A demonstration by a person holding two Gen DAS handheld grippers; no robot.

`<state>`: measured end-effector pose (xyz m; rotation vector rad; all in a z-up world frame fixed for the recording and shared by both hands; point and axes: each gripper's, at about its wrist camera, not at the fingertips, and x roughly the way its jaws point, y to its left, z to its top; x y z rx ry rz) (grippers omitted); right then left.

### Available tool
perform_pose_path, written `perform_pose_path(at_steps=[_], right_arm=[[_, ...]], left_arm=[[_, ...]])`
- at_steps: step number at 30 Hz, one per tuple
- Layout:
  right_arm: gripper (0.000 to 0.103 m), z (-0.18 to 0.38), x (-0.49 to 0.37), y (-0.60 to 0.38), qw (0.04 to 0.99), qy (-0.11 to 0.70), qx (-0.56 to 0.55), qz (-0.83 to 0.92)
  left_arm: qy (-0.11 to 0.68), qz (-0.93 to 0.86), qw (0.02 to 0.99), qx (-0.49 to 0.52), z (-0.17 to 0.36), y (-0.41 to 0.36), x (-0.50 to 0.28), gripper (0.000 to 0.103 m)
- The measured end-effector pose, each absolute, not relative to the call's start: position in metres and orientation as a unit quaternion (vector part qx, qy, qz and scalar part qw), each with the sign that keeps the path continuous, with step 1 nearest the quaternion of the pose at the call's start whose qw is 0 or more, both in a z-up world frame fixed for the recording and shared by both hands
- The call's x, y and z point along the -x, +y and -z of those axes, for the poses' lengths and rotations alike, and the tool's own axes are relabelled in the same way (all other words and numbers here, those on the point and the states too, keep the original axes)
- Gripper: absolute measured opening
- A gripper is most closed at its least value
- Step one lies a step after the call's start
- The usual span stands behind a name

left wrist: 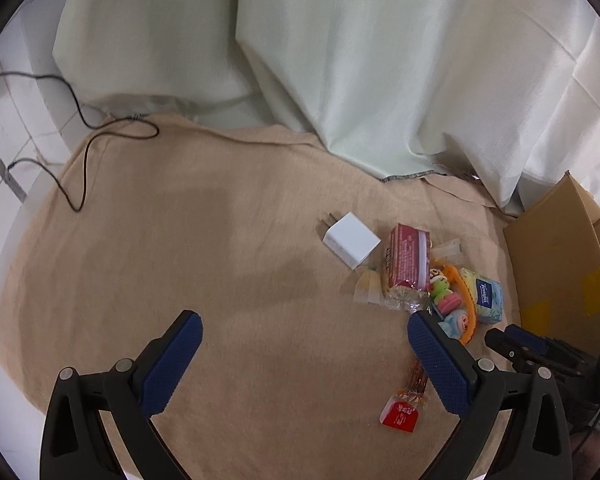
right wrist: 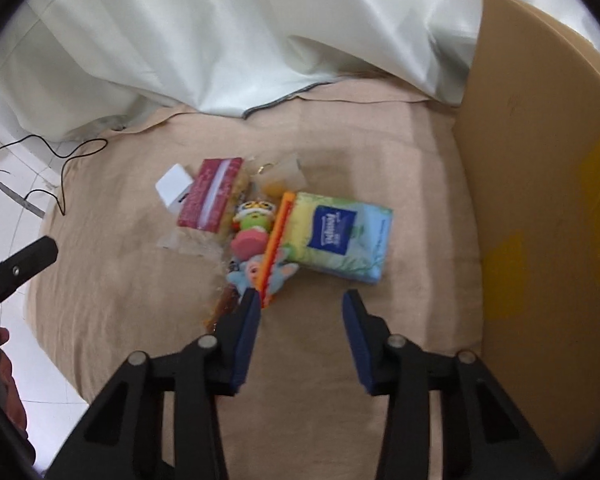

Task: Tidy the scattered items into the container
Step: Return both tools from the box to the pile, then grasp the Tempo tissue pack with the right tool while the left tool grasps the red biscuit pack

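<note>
Scattered items lie in a cluster on a beige cloth: a white charger (left wrist: 352,245) (right wrist: 173,187), a red snack pack (left wrist: 407,257) (right wrist: 211,199), a toy strip with an orange band (left wrist: 452,300) (right wrist: 260,240), a Tempo tissue pack (left wrist: 486,295) (right wrist: 338,236) and a small red packet (left wrist: 400,416). A cardboard box (left wrist: 556,264) (right wrist: 540,208) stands at the right. My left gripper (left wrist: 304,332) is open and empty, left of the cluster. My right gripper (right wrist: 302,300) is open and empty, just short of the tissue pack.
Pale curtains (left wrist: 340,60) (right wrist: 240,40) hang onto the cloth at the back. A black cable (left wrist: 80,152) (right wrist: 64,160) trails over the cloth's left edge onto white floor tiles (left wrist: 4,128). The right gripper (left wrist: 518,342) shows in the left wrist view.
</note>
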<state>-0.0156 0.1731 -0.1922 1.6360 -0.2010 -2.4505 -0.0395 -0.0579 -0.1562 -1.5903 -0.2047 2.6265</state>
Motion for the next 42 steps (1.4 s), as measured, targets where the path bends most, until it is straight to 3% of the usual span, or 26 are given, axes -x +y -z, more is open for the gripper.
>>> perform_pose_path(at_steps=[11, 17, 33, 35, 37, 42], right_arm=[[0.047, 0.192, 0.045, 0.192, 0.015, -0.055, -0.547, 0.835], [0.047, 0.208, 0.061, 0.183, 0.021, -0.045, -0.565, 0.824], [0.088, 0.225, 0.084, 0.156, 0.008, 0.011, -0.580, 0.815], [0.088, 0.228, 0.085, 0.161, 0.012, 0.000, -0.585, 0.811], [0.075, 0.228, 0.083, 0.168, 0.010, -0.008, -0.584, 0.812], [0.075, 0.223, 0.071, 0.181, 0.025, -0.020, -0.574, 0.818]], left_arm=[[-0.080, -0.849, 0.031, 0.521, 0.162, -0.064, 0.039, 0.103], [-0.079, -0.848, 0.029, 0.524, 0.163, -0.064, 0.040, 0.103], [-0.063, -0.842, 0.028, 0.535, 0.167, -0.061, 0.041, 0.103], [-0.061, -0.843, 0.028, 0.534, 0.167, -0.061, 0.041, 0.103], [-0.059, -0.841, 0.033, 0.536, 0.169, -0.058, 0.044, 0.103], [-0.036, -0.843, 0.047, 0.534, 0.176, -0.038, 0.059, 0.103]])
